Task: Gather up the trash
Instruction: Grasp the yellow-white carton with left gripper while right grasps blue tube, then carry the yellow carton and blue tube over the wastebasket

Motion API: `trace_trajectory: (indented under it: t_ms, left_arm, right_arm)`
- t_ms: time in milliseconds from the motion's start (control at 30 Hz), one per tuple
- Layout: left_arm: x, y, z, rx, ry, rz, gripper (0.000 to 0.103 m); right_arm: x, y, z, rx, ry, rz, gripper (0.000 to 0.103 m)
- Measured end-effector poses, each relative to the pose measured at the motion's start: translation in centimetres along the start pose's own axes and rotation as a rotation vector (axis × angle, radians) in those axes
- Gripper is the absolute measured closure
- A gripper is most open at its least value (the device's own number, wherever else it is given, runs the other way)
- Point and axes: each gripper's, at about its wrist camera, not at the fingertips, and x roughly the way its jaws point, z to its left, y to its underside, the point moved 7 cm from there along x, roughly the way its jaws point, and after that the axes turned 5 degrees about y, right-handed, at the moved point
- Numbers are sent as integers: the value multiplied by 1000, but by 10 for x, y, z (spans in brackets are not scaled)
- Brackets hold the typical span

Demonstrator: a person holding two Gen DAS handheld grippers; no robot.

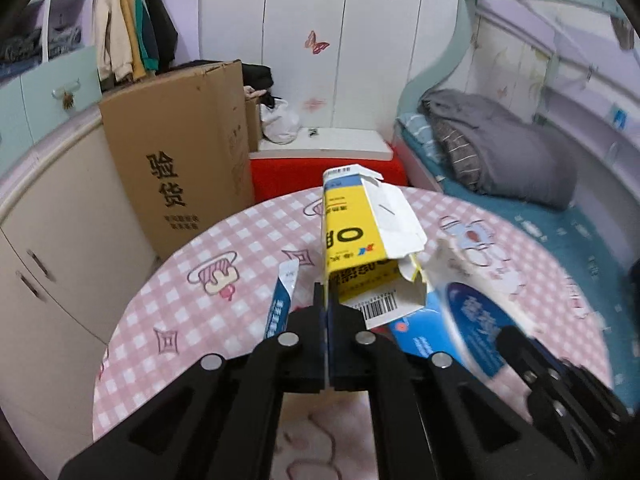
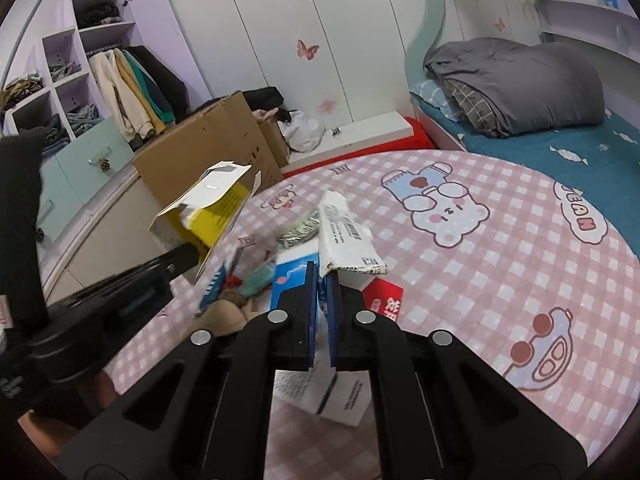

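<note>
My left gripper [image 1: 329, 300] is shut on an opened yellow and white carton [image 1: 356, 232] and holds it above the pink checked table [image 1: 192, 320]. The carton also shows in the right wrist view [image 2: 212, 208], at the left with the left gripper's arm. My right gripper [image 2: 323, 280] is shut on a white printed packet [image 2: 346, 240] above a pile of trash. In the pile lie a blue box [image 2: 290, 276], a red box [image 2: 384, 298] and a blue and white wrapper [image 2: 214, 284]. A blue box [image 1: 448, 328] and a blue and white wrapper [image 1: 282, 300] lie under the left gripper.
A large brown cardboard box [image 1: 180, 152] stands left of the table, beside white cupboards [image 1: 60, 240]. A bed with a grey duvet [image 2: 520, 84] lies beyond the table at the right. A red and white step [image 1: 324, 160] sits behind the table.
</note>
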Motion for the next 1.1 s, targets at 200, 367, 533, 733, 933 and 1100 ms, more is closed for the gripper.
trace_trajectory:
  t_ms: [200,367,533,733,933,1100]
  left_arm:
    - [-39,10,12,-67,95,-2,102]
    - [-68,19,22,-104,154,-2,102]
    - [-98,26,43,-148,163,-28,102]
    - [-135,33,84,-206,148,-67,102]
    - [-164,49,148,-296,100,-90,102]
    - [-177,73,222,-393,8,-90,102]
  right_arm:
    - [-32,-3,18,-16,-20,-31,99]
    - [-61,-7,38,-35,-29,-62,99]
    - [-84,-8,67,-74,-47,-82,99]
    - [-103,-3,124,-151,-89,-96,99]
    - [-97,19,198,-240,-173,-54,99]
    - [-77,52,269,-326,-254,12,99]
